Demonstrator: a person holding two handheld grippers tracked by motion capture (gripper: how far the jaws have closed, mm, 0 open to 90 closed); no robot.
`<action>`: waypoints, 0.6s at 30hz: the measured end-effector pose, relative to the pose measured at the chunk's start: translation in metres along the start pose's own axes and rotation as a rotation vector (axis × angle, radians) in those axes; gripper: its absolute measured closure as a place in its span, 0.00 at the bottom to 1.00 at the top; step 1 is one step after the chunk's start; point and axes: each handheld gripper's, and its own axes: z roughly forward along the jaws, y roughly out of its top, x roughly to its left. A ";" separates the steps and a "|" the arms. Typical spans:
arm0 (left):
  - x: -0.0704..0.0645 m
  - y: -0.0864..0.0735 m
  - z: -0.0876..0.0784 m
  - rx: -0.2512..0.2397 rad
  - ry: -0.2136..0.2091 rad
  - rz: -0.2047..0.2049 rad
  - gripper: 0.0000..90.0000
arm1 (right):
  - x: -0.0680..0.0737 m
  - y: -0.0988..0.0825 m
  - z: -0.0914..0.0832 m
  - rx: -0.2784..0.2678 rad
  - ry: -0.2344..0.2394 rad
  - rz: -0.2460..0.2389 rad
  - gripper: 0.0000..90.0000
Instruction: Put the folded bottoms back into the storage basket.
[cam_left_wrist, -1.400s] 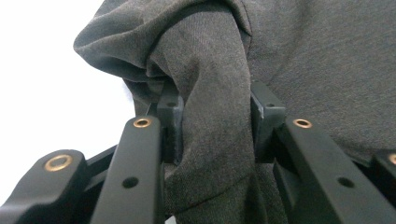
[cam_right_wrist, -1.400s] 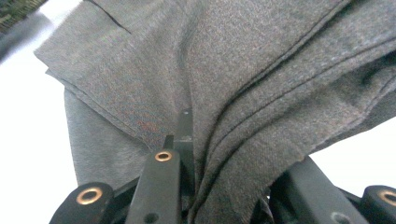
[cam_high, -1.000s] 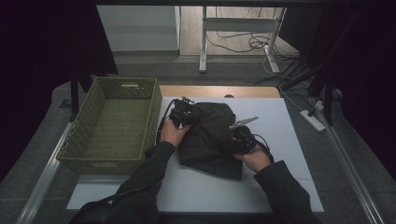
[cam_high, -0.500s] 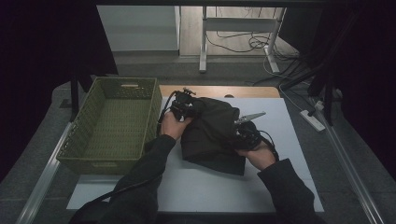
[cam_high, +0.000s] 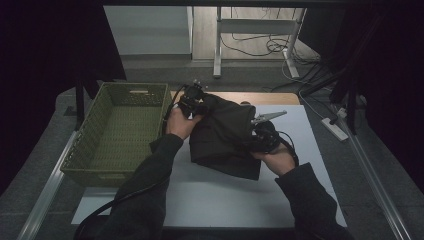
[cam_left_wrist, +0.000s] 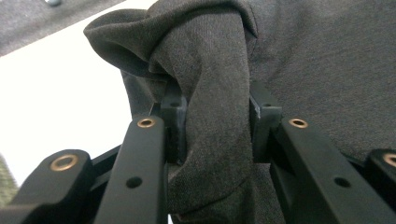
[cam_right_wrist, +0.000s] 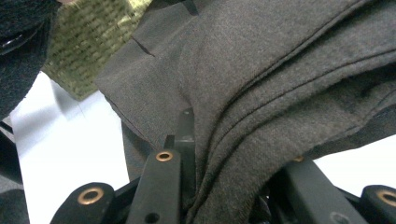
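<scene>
A folded dark grey garment (cam_high: 225, 135) hangs lifted over the white table (cam_high: 210, 200), held at both sides. My left gripper (cam_high: 197, 102) grips its far left edge; in the left gripper view a thick bunch of the cloth (cam_left_wrist: 212, 116) is pinched between the pads (cam_left_wrist: 173, 116). My right gripper (cam_high: 257, 136) clamps the garment's right side; in the right gripper view several folded layers of the cloth (cam_right_wrist: 261, 107) run between the jaws. The garment's lower corner (cam_high: 247, 172) droops toward the table.
An empty green woven basket (cam_high: 95, 157) stands on the table's left part, close beside the left hand. Behind the table are a wooden strip (cam_high: 270, 97), desk legs and cables on the floor. A power strip (cam_high: 336, 129) lies to the right.
Both hands have risen with the garment, lifting it off the table and slightly toward the basket. Both grips stay as they were.
</scene>
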 end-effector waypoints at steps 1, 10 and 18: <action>0.001 0.001 -0.003 -0.001 0.003 0.000 0.73 | 0.001 0.002 0.000 -0.003 0.000 -0.005 0.80; 0.017 0.008 -0.027 -0.019 0.017 -0.009 0.73 | 0.009 0.025 0.003 -0.031 0.010 -0.028 0.80; 0.031 0.011 -0.049 -0.022 0.056 -0.010 0.73 | 0.016 0.044 0.012 -0.051 0.029 -0.041 0.80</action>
